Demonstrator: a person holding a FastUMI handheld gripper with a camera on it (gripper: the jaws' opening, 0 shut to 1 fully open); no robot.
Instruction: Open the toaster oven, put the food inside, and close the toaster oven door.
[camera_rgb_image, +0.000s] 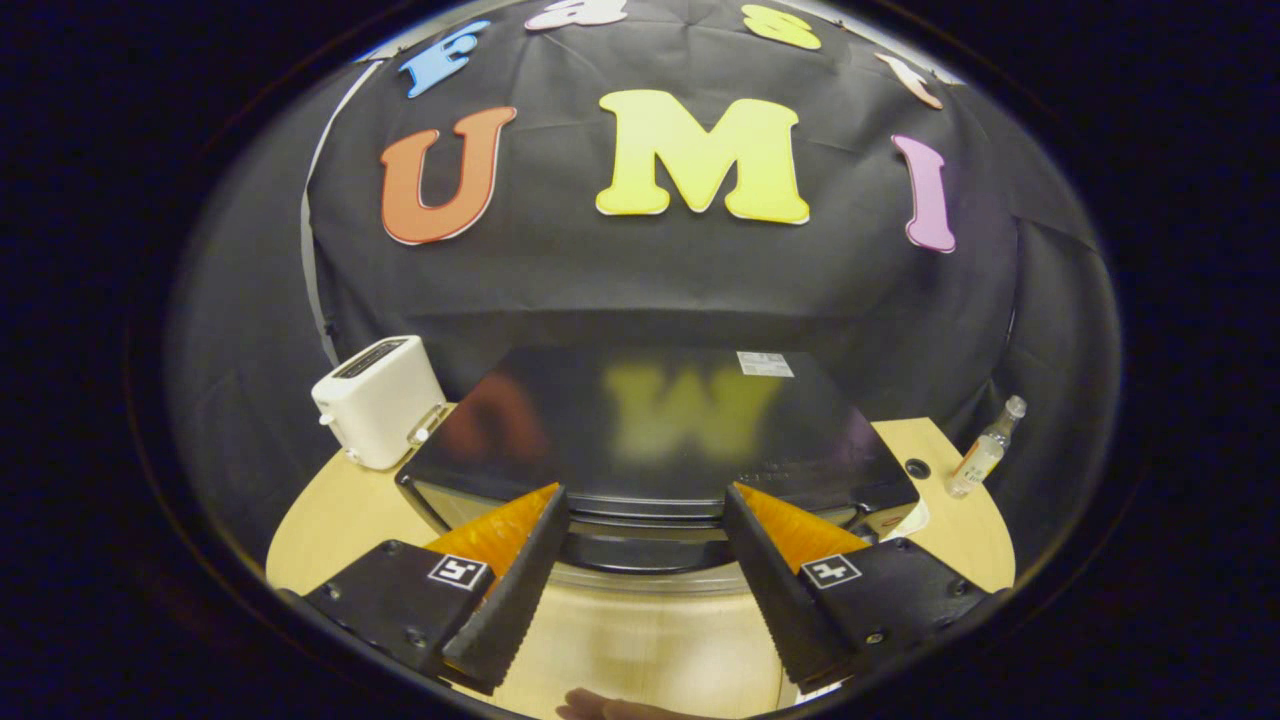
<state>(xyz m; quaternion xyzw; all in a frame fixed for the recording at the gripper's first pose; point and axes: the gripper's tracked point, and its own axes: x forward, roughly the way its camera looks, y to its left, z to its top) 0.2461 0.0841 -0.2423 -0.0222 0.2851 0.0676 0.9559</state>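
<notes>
A white toaster (378, 402) stands on the wooden bench (330, 520) beside the black toaster oven (655, 430), and a small clear bottle (985, 448) stands beyond its other side. The gripper (645, 510) is spread wide, holding nothing, its fingertips flanking the oven's door handle (645, 545).

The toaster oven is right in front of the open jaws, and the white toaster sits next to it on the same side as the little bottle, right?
Not quite. The toaster oven is just ahead of the open jaws of the gripper, but the white toaster stands on the opposite side of it from the little bottle. The gripper view shows one at each side of the oven.
</notes>
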